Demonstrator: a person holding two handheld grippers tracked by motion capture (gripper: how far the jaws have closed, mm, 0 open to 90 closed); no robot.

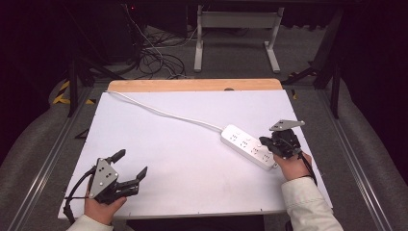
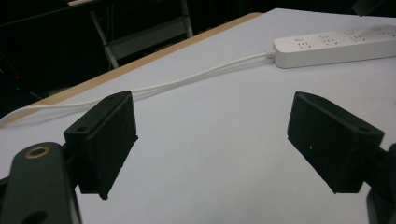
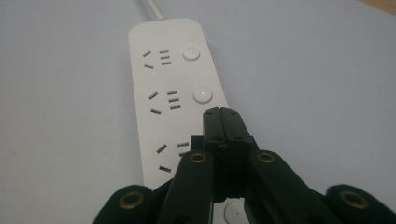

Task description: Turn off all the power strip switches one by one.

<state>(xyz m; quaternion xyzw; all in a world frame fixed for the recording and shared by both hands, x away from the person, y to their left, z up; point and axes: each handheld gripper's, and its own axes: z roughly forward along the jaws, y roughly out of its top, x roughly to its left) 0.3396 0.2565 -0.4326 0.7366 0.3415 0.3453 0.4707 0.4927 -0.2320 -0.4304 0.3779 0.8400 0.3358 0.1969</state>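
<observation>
A white power strip (image 1: 248,146) lies on the white table top right of centre, its white cord (image 1: 163,113) running to the far left corner. The strip (image 3: 173,98) has several socket groups, each with a round button beside it. My right gripper (image 1: 270,142) is shut and empty, its tips (image 3: 223,113) hovering over the strip (image 2: 336,44) near the buttons. My left gripper (image 1: 131,164) rests near the table's front left, wide open, with nothing between its pads (image 2: 109,142).
The white sheet (image 1: 192,159) covers a wooden table whose bare edge (image 1: 192,85) shows at the back. Beyond it stand a white table frame (image 1: 235,33) and loose cables (image 1: 154,57) on the floor. Metal rails (image 1: 48,159) run along both sides.
</observation>
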